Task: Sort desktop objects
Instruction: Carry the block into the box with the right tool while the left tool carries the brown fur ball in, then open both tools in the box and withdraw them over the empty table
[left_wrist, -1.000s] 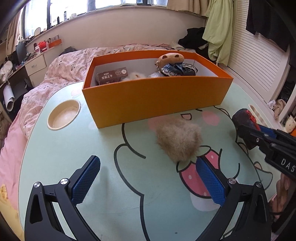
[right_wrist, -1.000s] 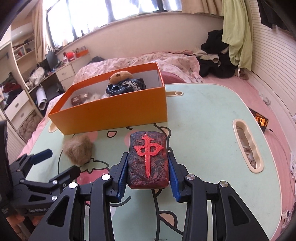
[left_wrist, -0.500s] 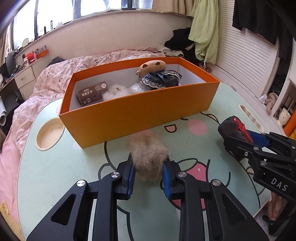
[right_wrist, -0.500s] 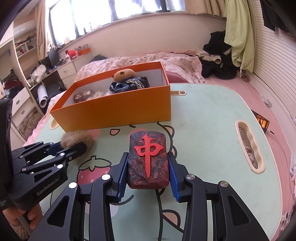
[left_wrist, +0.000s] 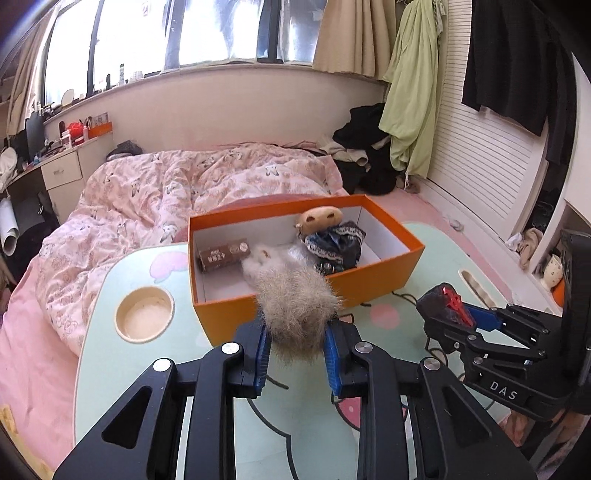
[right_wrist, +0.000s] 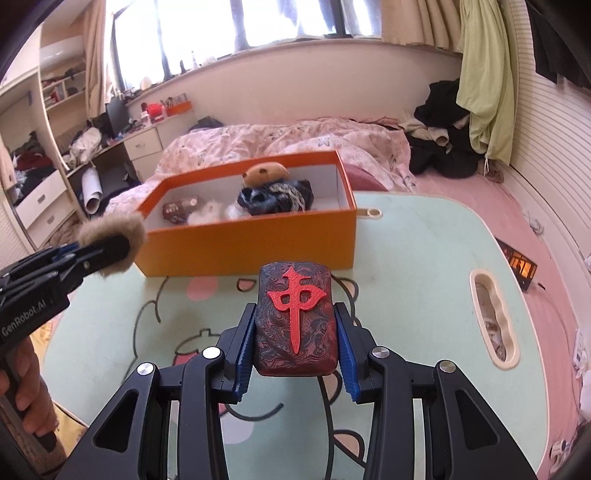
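My left gripper is shut on a tan fur ball, held in the air just in front of the orange box. From the right wrist view the fur ball hangs at the left, above the table and near the box's left front corner. My right gripper is shut on a dark mahjong-style block with a red character, above the mint cartoon table. The orange box holds a brown packet, white fluff, dark lace cloth and a tan plush.
A round cup recess sits in the table's left part, a long slot at its right. A bed with a pink quilt lies behind the table. A person's hand holds the left gripper's handle.
The left gripper closed on the fur ball, then lifted it off the table toward the box. The right gripper kept still with the block.
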